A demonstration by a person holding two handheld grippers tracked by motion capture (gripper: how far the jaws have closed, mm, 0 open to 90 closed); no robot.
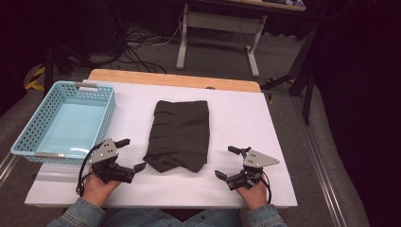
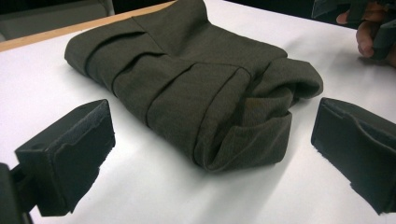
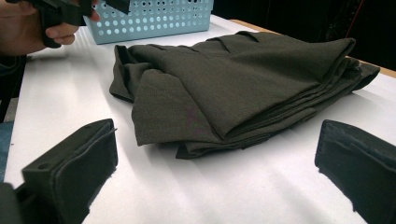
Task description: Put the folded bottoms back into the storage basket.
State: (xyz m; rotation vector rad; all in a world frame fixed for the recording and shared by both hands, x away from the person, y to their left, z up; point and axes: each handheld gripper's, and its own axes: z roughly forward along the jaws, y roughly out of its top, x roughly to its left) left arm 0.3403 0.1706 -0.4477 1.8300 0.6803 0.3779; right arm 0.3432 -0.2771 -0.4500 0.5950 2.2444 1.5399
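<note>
A folded dark olive garment (image 1: 178, 135) lies at the middle of the white desk (image 1: 246, 118), its layered edges showing in both gripper views. The left tongs (image 1: 132, 154) rest just off the garment's near left corner, jaws spread wide and holding nothing. The right tongs (image 1: 228, 162) sit on the bare desk to the garment's right, a little apart from it, likewise spread and empty. A light blue perforated basket (image 1: 28, 130) stands at the desk's left edge.

Desk (image 1: 236, 118): white top, wooden strip along the far edge.
Centre: folded dark olive cloth (image 1: 179, 135) — lying flat.
Left edge: light-blue perforated basket (image 1: 28, 127) — on the desk.
</note>
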